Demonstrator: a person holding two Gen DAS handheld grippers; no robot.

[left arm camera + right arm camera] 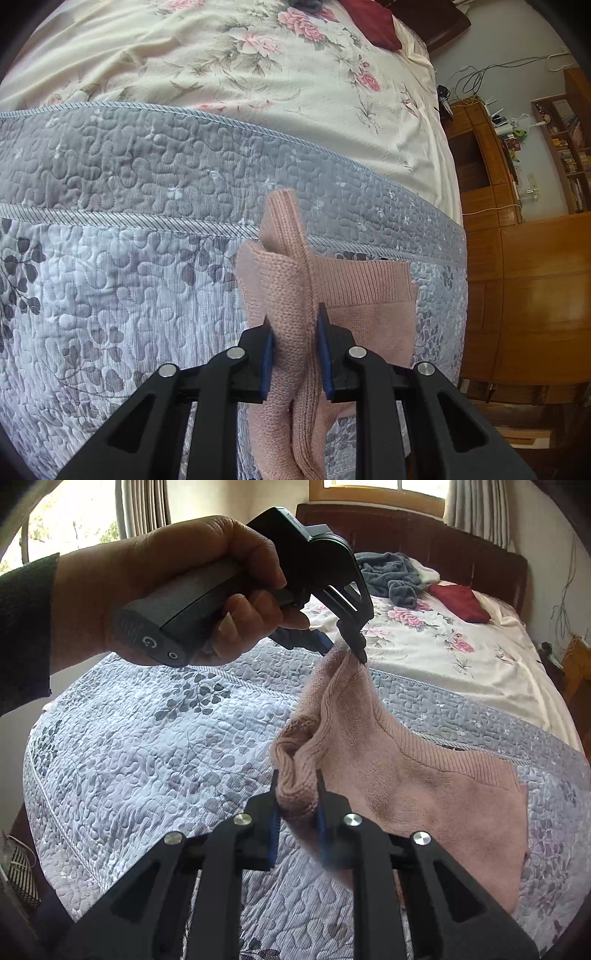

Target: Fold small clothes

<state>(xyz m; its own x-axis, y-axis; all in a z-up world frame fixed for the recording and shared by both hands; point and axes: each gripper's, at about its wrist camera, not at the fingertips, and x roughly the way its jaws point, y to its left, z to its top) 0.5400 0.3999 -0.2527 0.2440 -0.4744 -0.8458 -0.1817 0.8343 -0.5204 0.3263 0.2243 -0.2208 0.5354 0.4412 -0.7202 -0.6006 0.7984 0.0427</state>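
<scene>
Left gripper (294,332): jaws closed down on a bunched fold of the pink knit garment (364,314), blue pads pressed against the fabric on both sides. The pinched fold stands up between the pads at lower centre of the left wrist view and rises to a narrow peak above them. In the right wrist view the same gripper (345,648) shows at upper centre, its tips pinching a raised corner of the garment (424,786), with a person's hand (177,590) wrapped round the handle and a dark sleeve (26,635) at the left edge.

Right gripper (297,797): jaws closed on a rolled, ribbed edge of the same garment at lower centre of its own view. The fabric fills the gap between the pads.

The garment is held up at two points, one per gripper. The cloth between them sags. The remainder, including a ribbed band, lies spread on the bed toward the right of both frames.

Surface beneath: a grey-and-white quilted coverlet (147,746) with a leaf print, covering the near part of the bed. Beyond it lies a cream floral sheet (258,74).

Further back, upper right of the right wrist view: a grey heap of clothing (391,576) and a dark red folded item (460,602) near a dark wooden headboard (443,542). Wooden cabinets (535,277) stand at the right edge of the left wrist view.
</scene>
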